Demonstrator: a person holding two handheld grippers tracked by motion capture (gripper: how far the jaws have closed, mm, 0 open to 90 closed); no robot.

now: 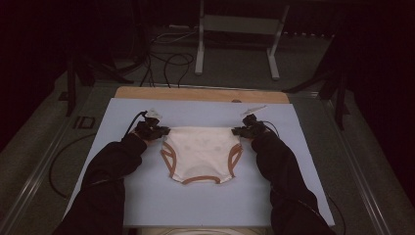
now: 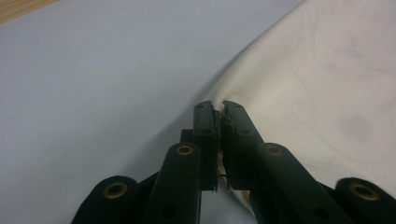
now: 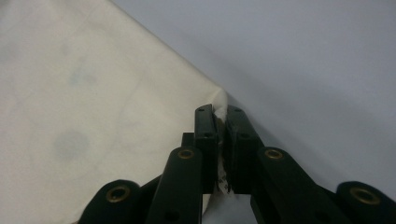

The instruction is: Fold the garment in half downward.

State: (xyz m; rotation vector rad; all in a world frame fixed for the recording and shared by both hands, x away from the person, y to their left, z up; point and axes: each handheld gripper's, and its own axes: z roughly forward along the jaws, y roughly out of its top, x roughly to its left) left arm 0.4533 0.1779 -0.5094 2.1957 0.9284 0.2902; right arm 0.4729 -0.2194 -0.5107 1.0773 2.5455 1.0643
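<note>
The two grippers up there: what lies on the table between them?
In the high view, the cream underpants span the gap between the left gripper and the right gripper, each clamped on a waistband corner.

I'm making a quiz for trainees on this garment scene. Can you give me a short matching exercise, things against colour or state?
Things:
1. underpants
2. leg trim
3. mat
4. left gripper

Colour or state:
A. pale blue
B. shut on a waistband corner
C. cream
D. brown

Pairs: 1-C, 2-D, 3-A, 4-B
</note>
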